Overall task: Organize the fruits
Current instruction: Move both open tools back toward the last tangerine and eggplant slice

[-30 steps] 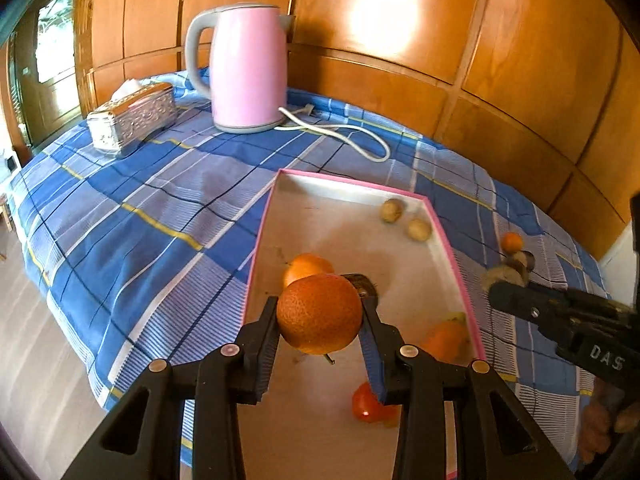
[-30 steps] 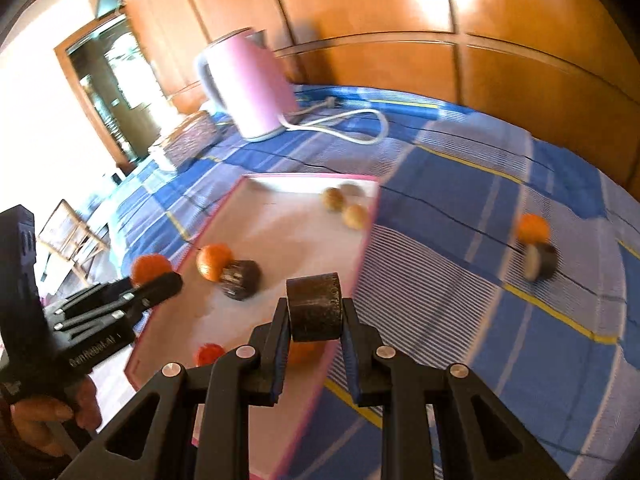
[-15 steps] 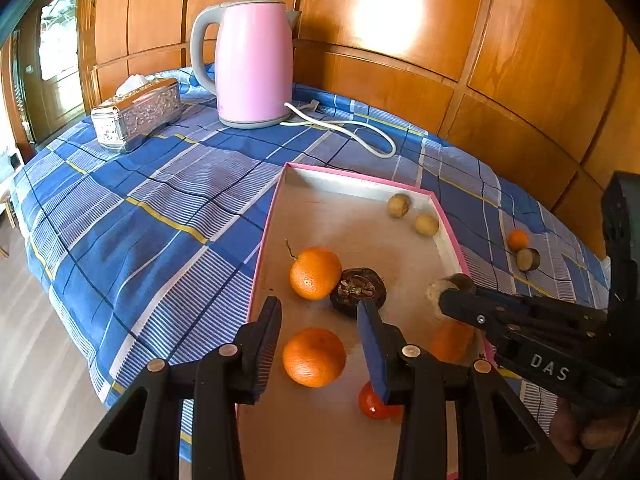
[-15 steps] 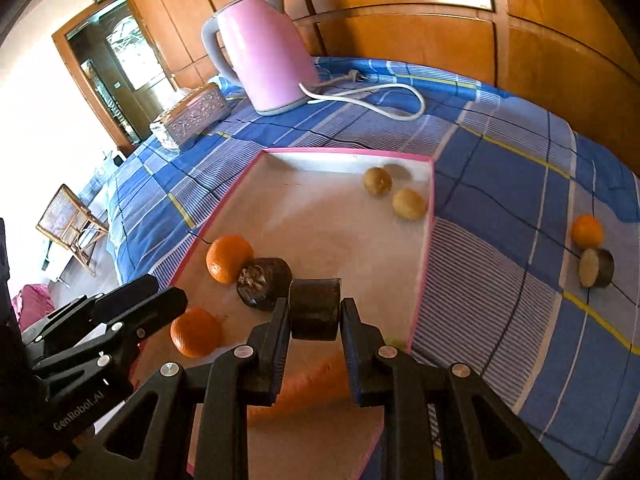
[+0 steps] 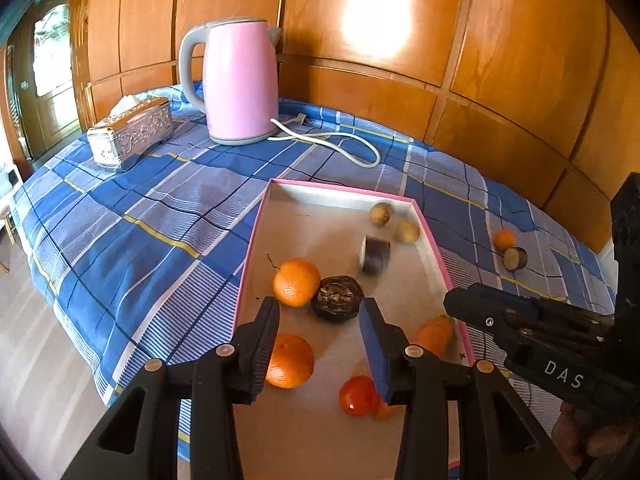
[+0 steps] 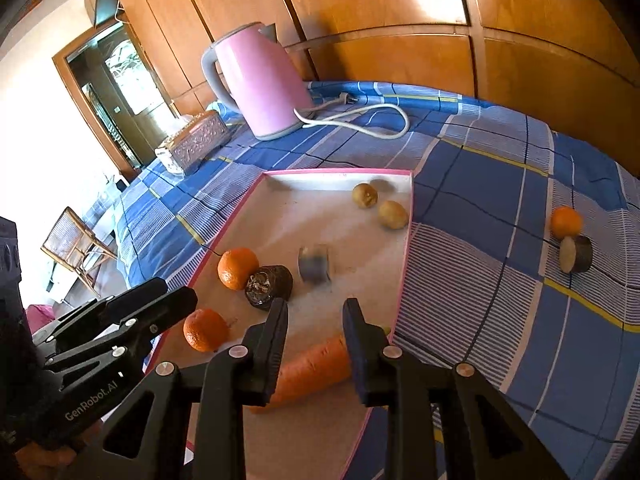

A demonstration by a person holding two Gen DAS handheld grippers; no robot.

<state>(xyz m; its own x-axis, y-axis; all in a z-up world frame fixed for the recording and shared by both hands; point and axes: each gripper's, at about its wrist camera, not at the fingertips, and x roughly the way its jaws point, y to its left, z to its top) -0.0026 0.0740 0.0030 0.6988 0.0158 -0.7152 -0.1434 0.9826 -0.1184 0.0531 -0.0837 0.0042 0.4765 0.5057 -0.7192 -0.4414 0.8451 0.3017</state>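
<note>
Both sets of jaws stand apart and hold nothing over the pink-rimmed tray (image 6: 405, 264). Ahead of the right gripper (image 6: 314, 322), clear of its jaws, a dark purple fruit chunk (image 6: 315, 268) lies blurred near the tray's middle, short and drum-shaped with a pale cut face. Beside it sits a wrinkled black fruit (image 6: 267, 287), touching an orange (image 6: 237, 267). Another orange (image 5: 289, 360) lies under the left gripper (image 5: 319, 322), partly hidden by its left jaw. A carrot (image 6: 310, 372) lies below the right jaws.
</note>
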